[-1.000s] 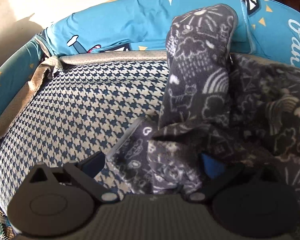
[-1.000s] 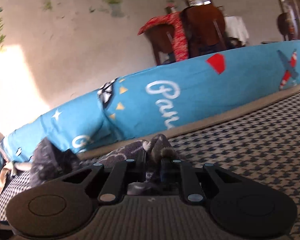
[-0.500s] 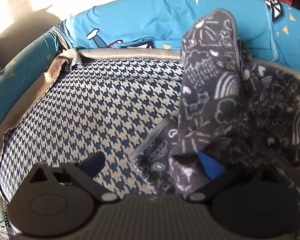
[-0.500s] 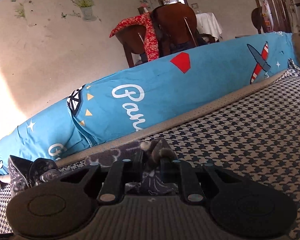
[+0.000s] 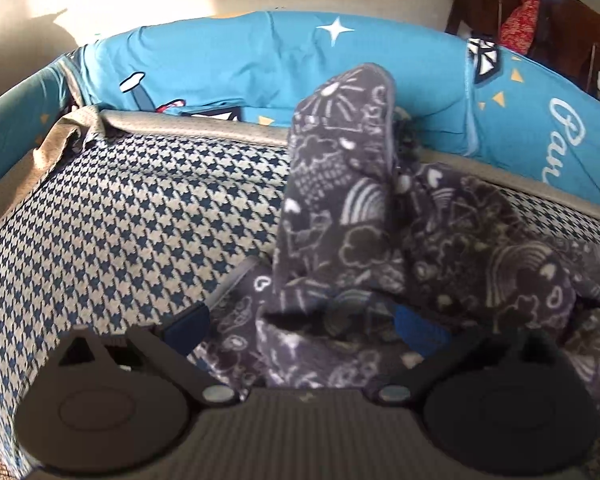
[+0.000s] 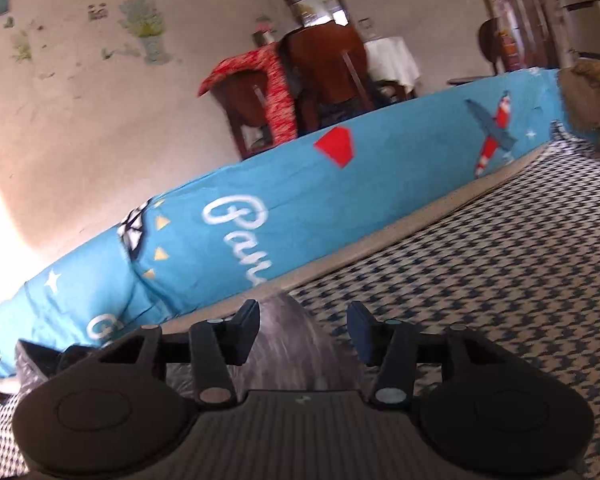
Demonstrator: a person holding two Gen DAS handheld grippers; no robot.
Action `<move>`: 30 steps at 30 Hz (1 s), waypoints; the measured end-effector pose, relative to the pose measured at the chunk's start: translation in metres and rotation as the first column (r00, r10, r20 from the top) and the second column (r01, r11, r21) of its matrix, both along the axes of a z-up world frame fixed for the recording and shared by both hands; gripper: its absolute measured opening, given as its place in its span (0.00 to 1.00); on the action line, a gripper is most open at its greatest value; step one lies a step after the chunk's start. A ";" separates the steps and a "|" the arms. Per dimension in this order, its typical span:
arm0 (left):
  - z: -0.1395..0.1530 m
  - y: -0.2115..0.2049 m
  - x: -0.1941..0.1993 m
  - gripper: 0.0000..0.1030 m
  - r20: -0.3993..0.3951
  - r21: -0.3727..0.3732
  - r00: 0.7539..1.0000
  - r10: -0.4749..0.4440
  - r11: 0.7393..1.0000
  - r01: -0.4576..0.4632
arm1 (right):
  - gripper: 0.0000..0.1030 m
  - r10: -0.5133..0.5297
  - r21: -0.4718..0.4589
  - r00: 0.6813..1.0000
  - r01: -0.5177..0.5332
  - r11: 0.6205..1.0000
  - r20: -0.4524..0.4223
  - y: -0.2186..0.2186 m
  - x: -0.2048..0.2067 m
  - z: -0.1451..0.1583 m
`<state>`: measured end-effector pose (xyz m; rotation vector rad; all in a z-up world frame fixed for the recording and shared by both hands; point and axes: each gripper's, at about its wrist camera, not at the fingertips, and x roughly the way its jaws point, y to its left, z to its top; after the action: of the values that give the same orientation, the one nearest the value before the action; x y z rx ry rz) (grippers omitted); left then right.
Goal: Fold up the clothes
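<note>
Garment (image 5: 340, 216) bunched on checked bed (image 5: 132, 216). Left hand-held gripper (image 5: 304, 328) wide apart around cloth. Right hand-held gripper (image 6: 303, 330) opening, cloth loose between jaws.

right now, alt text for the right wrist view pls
The right hand-held gripper is opening, a blurred fold of dark grey printed fleece garment loose between its fingers, over a blue-and-cream houndstooth mattress edged by a turquoise cartoon-print bolster.

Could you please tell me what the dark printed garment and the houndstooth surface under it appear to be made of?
Dark printed garment: probably fleece; matte, fuzzy nap, soft thick folds. Houndstooth surface: looks like woven upholstery fabric; flat, matte, with a regular blue and beige check.
</note>
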<state>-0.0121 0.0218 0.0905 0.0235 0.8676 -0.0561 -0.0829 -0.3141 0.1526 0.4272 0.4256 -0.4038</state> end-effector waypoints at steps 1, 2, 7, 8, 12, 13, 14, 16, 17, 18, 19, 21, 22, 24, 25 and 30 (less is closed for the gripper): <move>0.000 -0.002 -0.001 1.00 0.003 0.001 1.000 -0.010 1.000 0.010 | 0.48 0.002 0.010 1.000 -0.002 1.000 0.002 -0.003 -0.001 0.000; -0.001 -0.005 -0.003 1.00 0.004 0.003 1.000 -0.020 1.000 0.020 | 0.48 0.010 0.020 1.000 -0.010 1.000 0.004 -0.004 -0.002 0.000; -0.007 -0.022 -0.006 1.00 -0.012 0.026 0.998 -0.054 0.998 0.055 | 0.50 0.109 0.049 0.994 -0.108 0.993 -0.001 0.002 0.005 -0.004; -0.009 -0.025 -0.006 1.00 -0.019 0.031 0.998 -0.060 0.998 0.061 | 0.51 0.132 0.058 0.991 -0.131 0.990 -0.009 0.005 0.008 -0.007; -0.020 -0.035 -0.005 1.00 -0.063 0.069 0.995 -0.080 0.994 0.085 | 0.56 0.228 0.055 0.972 -0.225 0.973 -0.057 0.024 0.024 -0.017; -0.023 -0.036 -0.005 1.00 -0.071 0.078 0.994 -0.082 0.993 0.088 | 0.57 0.248 0.047 0.966 -0.245 0.968 -0.069 0.030 0.028 -0.019; -0.025 -0.037 -0.005 1.00 -0.078 0.083 0.993 -0.084 0.992 0.090 | 0.59 0.267 0.043 0.961 -0.264 0.964 -0.077 0.036 0.031 -0.021; -0.030 -0.036 -0.005 1.00 -0.097 0.083 0.992 -0.086 0.992 0.094 | 0.63 0.297 0.034 0.951 -0.296 0.955 -0.089 0.046 0.036 -0.025; -0.033 -0.034 -0.004 1.00 -0.109 0.076 0.990 -0.087 0.993 0.095 | 0.65 0.308 0.029 0.947 -0.307 0.951 -0.094 0.050 0.038 -0.027; -0.035 -0.032 -0.003 1.00 -0.123 0.066 0.989 -0.087 0.993 0.095 | 0.67 0.319 0.030 0.943 -0.317 0.948 -0.101 0.054 0.041 -0.030; -0.036 -0.029 -0.002 1.00 -0.134 0.051 0.987 -0.084 0.994 0.092 | 0.67 0.329 0.032 0.938 -0.328 0.944 -0.108 0.057 0.045 -0.032; -0.038 -0.023 0.000 1.00 -0.151 0.014 0.985 -0.077 0.997 0.080 | 0.68 0.335 0.027 0.934 -0.335 0.942 -0.119 0.063 0.051 -0.036; -0.039 -0.020 0.000 1.00 -0.157 0.002 0.985 -0.074 0.997 0.075 | 0.69 0.338 0.024 0.933 -0.338 0.941 -0.125 0.066 0.055 -0.038; -0.039 -0.017 0.000 1.00 -0.160 -0.009 0.984 -0.072 0.997 0.072 | 0.69 0.340 0.027 0.931 -0.340 0.940 -0.130 0.069 0.060 -0.041; -0.038 -0.017 0.000 1.00 -0.158 -0.009 0.985 -0.075 0.997 0.075 | 0.69 0.340 0.034 0.931 -0.338 0.940 -0.131 0.069 0.062 -0.042; -0.037 -0.016 -0.001 1.00 -0.147 0.000 0.985 -0.093 0.996 0.094 | 0.70 0.354 0.038 0.926 -0.352 0.935 -0.134 0.071 0.070 -0.044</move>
<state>-0.0132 0.0053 0.0539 0.0677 1.0140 -0.1446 -0.0131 -0.2430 0.1081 0.3267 0.6291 -0.0793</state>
